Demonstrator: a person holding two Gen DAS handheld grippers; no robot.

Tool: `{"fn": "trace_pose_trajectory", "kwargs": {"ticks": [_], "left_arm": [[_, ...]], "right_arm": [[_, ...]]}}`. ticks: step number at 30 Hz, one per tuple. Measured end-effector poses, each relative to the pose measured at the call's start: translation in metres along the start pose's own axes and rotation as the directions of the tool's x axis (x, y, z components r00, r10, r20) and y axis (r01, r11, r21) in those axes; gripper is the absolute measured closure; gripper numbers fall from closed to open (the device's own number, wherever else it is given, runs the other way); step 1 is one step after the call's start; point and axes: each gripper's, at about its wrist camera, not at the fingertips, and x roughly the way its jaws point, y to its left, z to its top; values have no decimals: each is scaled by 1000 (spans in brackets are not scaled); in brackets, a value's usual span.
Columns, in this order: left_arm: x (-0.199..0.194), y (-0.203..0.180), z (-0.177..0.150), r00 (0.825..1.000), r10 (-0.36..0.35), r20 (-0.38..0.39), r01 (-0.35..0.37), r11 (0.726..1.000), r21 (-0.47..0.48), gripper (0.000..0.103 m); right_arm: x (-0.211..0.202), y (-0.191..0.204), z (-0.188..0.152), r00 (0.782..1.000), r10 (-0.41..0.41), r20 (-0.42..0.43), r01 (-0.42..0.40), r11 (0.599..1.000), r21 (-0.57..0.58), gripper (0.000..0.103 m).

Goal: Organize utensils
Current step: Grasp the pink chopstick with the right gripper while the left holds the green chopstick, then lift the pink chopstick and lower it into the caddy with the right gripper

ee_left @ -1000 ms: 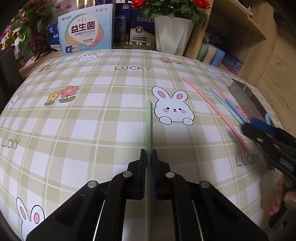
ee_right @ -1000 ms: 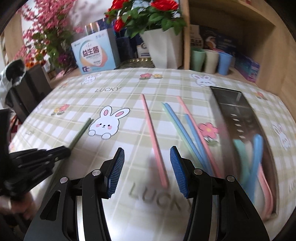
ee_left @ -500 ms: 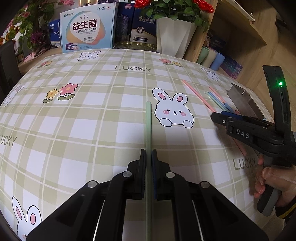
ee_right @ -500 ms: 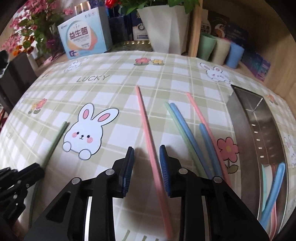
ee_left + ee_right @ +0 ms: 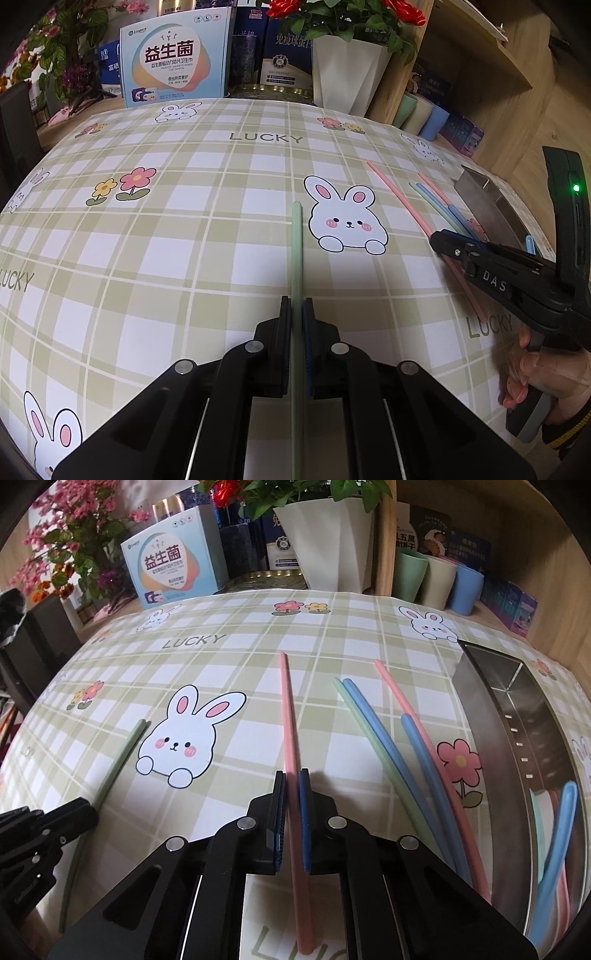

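Left hand-held gripper (image 5: 296, 314) is clamping a green chopstick (image 5: 296, 251), jaws closed tight on it; the stick is lying on the table (image 5: 184, 229) and pointing away, just left of a bunny print. Right hand-held gripper (image 5: 291, 786) is clamping a pink chopstick (image 5: 287, 709), pads pressing both sides, stick lying flat on the checked tablecloth. A person's hand (image 5: 543, 380) is gripping the right tool's handle at the right edge of the left wrist view.

Loose chopsticks on the table, right wrist view, counting six: the two gripped ones, the green one showing here at far left (image 5: 122, 753), plus four lying close together to the right: one green (image 5: 373, 738), two blue (image 5: 391, 746) (image 5: 432, 775), one pink (image 5: 417, 716). The pink is touching the shorter blue; the green and longer blue are running side by side.

Further right, one steel tray (image 5: 476, 686) is sitting lengthwise near the table edge, holding more utensils at its near end: at least one blue, one pink, one pale green, exact count unclear.

Beyond the table: three cups (image 5: 439, 579) (green, cream, blue) standing in a row on a wooden shelf, one white flower pot (image 5: 325, 542), one light blue box (image 5: 173, 565) with Chinese print.
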Motion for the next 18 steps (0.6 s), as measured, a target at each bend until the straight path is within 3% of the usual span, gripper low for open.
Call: {"fn": "trace_pose_trajectory", "kwargs": {"ticks": [11,18], "left_arm": [[-1,3,1,1000,-15,6,15,1000,-15,97],[0,1,2,1000,-16,7,16,1000,-11,97]], "right_arm": [[-1,-3,-2,1000,26,2,-26,1000,17,97],[-25,-10,-12,992,113,57,-119,986,117,97]]}}
